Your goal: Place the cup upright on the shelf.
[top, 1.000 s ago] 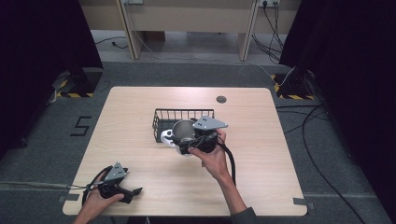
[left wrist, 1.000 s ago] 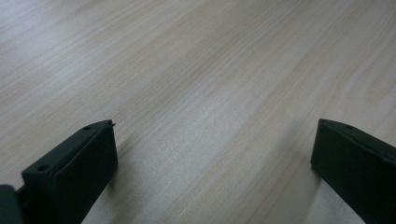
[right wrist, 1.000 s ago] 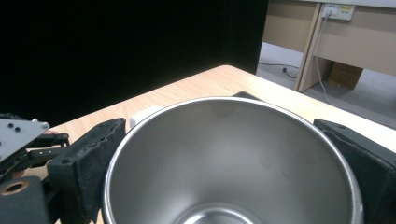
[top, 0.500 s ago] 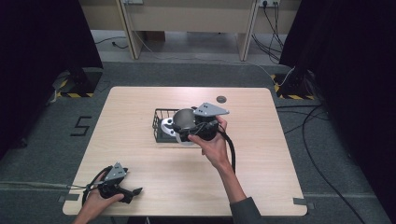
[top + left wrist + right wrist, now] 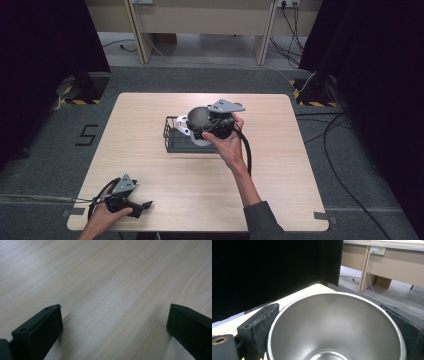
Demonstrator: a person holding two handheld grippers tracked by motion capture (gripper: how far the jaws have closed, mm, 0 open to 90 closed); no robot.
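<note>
From above, a steel bowl [image 5: 199, 119] is seen held by the right gripper [image 5: 212, 126] over the wire basket [image 5: 172, 137]. The left gripper [image 5: 113, 332] is seen spread wide over bare table [image 5: 120, 280]. The bowl [image 5: 337, 327] is clamped between the right jaws.

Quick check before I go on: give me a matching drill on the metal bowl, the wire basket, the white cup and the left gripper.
Things:
1. round silver metal bowl
2. black wire basket
3. white cup
4. left gripper

States:
a. open, low over bare wood
b. lying inside the basket
c. clamped between the right gripper's jaws
d. standing mid-table

Pairs: 1-c, 2-d, 3-b, 4-a
</note>
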